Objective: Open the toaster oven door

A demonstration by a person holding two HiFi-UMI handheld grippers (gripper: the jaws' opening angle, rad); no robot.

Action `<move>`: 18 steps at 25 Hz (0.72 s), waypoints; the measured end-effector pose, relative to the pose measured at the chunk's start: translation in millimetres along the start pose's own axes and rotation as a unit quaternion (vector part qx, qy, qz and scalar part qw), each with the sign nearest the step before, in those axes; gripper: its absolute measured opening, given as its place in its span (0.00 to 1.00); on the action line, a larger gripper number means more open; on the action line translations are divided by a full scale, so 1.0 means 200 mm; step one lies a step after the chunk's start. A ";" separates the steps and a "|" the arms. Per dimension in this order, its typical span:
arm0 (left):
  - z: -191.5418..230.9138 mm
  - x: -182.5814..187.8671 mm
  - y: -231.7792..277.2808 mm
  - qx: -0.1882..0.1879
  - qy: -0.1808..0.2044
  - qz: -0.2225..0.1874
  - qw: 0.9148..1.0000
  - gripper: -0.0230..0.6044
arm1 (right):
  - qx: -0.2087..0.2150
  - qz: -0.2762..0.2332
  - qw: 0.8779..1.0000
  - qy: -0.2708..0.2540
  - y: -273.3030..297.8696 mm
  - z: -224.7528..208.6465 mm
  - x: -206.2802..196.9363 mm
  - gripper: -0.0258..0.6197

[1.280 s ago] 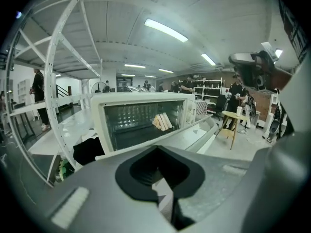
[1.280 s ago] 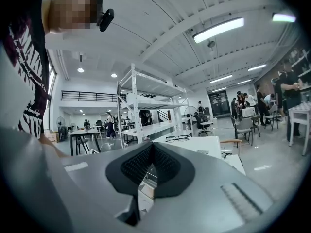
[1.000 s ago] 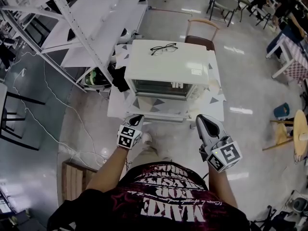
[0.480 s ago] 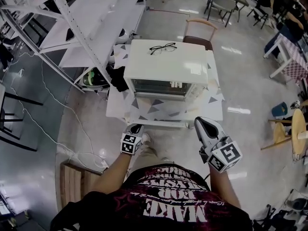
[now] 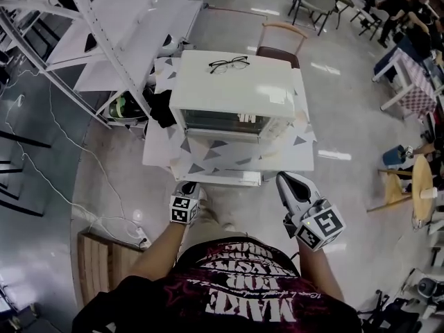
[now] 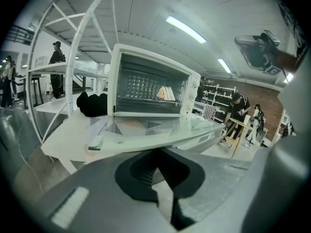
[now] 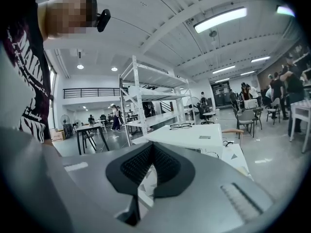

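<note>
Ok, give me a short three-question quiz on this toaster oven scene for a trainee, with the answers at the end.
1. Fill in: the jaws of the left gripper and the right gripper are both ___.
2. Which gripper touches the white box-shaped toaster oven? A left, B right, C neither.
3. True or false: the black-framed eyeglasses lie on top of the oven.
Key: 1 shut; 2 C; 3 true.
</note>
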State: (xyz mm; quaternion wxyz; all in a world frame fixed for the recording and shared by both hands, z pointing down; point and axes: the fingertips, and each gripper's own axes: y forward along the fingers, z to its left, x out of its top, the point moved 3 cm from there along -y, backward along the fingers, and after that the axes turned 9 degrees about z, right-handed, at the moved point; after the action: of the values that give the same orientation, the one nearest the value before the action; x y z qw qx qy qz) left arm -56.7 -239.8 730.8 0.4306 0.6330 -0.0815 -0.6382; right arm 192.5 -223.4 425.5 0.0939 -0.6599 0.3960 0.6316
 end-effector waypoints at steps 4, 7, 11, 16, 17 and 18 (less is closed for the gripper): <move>0.02 -0.04 0.04 0.003 -0.010 -0.008 1.000 0.04 | 0.000 0.014 1.000 0.001 0.01 0.01 -0.03 0.08; 0.02 -0.07 0.06 0.004 -0.014 -0.016 1.000 0.04 | 0.002 0.023 1.000 0.002 0.01 0.02 -0.06 0.08; 0.02 -0.09 0.07 0.006 -0.023 -0.016 1.000 0.04 | 0.001 0.029 1.000 0.003 0.00 0.02 -0.08 0.08; 0.00 -0.09 0.07 -0.002 -0.033 -0.014 0.999 0.11 | 0.004 0.026 1.000 -0.002 -0.02 0.05 -0.08 0.08; -0.01 -0.09 0.07 -0.003 -0.030 -0.013 0.999 0.12 | 0.003 0.025 1.000 -0.003 -0.03 0.05 -0.08 0.08; -0.02 -0.09 0.07 -0.004 -0.023 -0.010 1.000 0.13 | 0.003 0.024 1.000 -0.004 -0.04 0.06 -0.08 0.08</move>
State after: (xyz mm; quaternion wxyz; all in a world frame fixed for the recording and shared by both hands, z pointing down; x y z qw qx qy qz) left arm -49.8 -234.7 751.8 0.4247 0.6172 -0.0828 -0.6571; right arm 190.5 -205.3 434.8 0.0818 -0.6476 0.4130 0.6352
